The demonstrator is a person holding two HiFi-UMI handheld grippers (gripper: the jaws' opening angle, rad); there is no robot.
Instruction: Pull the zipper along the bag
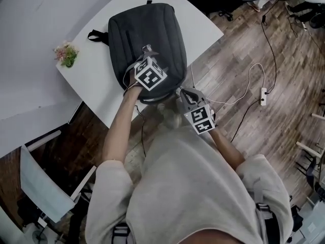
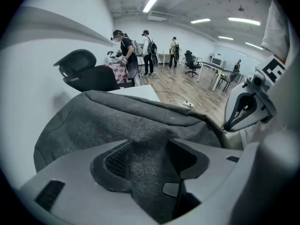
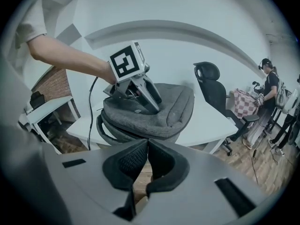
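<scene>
The bag [image 1: 147, 34], one dark grey backpack, lies flat on the white bench [image 1: 96, 80], with its near end at the bench edge closest to me. No view lets me see inside it, so I cannot tell what it holds.

My left tool [image 2: 150, 161] sits on the near end of the bag with its jaws wide apart. A fold of the grey cloth rises between them, but the pads [image 2: 117, 161] do not clamp it. My right tool [image 3: 146, 156] hangs just off the bench edge over the wooden floor [image 1: 238, 50]. Its jaws are together with nothing between them, and it points at the bag.

Besides the one bag, the bench carries one small plant with pink flowers [image 1: 66, 54], well apart from the bag near the left edge. One white power strip [image 1: 263, 94] lies on the floor.
</scene>
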